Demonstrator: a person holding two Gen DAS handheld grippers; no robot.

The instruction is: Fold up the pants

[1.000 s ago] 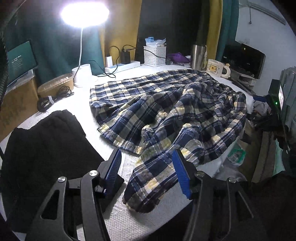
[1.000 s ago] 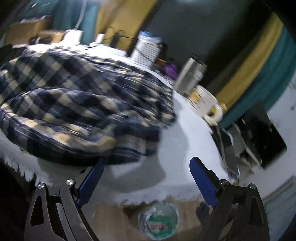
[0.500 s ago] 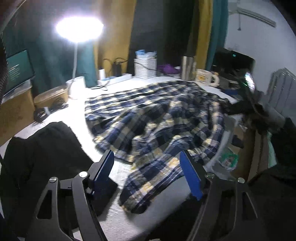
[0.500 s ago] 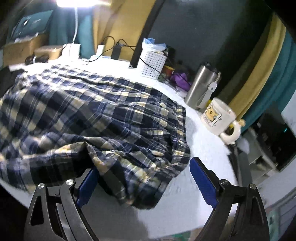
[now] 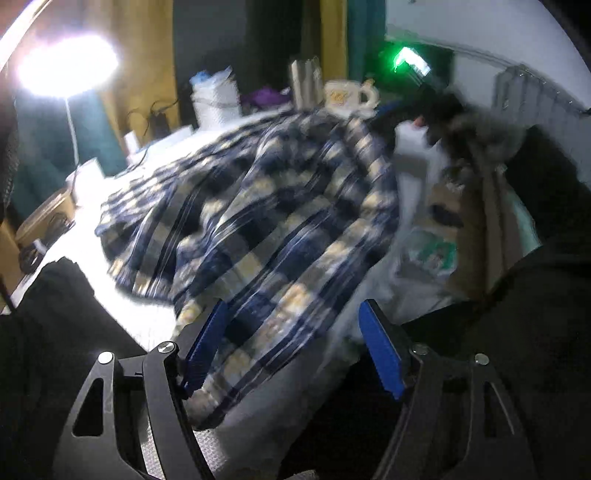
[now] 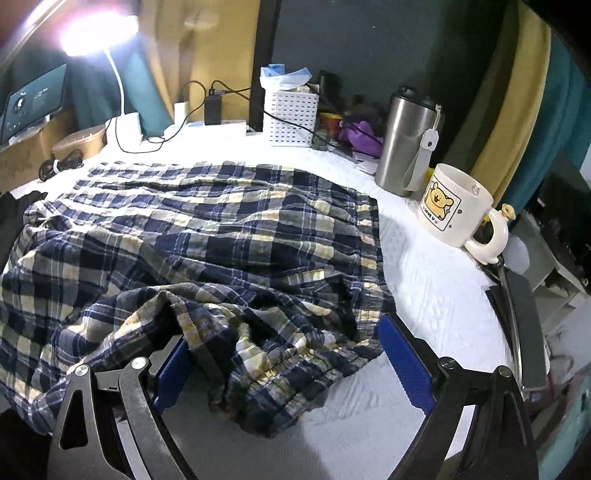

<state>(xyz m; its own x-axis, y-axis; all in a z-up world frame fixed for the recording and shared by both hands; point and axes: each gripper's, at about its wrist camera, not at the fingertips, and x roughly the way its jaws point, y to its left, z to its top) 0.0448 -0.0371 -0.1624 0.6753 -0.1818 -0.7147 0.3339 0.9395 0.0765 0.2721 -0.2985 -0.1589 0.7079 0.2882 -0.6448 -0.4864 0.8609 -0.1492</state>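
Note:
The navy, grey and yellow plaid pants [image 6: 207, 236] lie crumpled on a white table cover [image 6: 436, 291]. In the left wrist view the pants [image 5: 258, 221] are blurred by motion. My left gripper [image 5: 291, 350] is open, its blue pads on either side of the near hanging end of the fabric. My right gripper [image 6: 288, 362] is open over a bunched fold at the pants' near right corner; cloth lies between the pads and drapes over the left pad. The waistband edge [image 6: 369, 236] runs along the right side.
A cartoon mug [image 6: 454, 210], steel tumbler [image 6: 406, 140] and white basket [image 6: 288, 114] stand along the back right. A bright lamp [image 6: 99, 29], chargers and cables stand at back left. A black garment [image 5: 48, 306] lies to the left. The table's edge drops off at right.
Both grippers moved in toward the pants. The right one came over the near right corner, cloth now between its pads. The left one swung right, fabric between its pads, view blurred.

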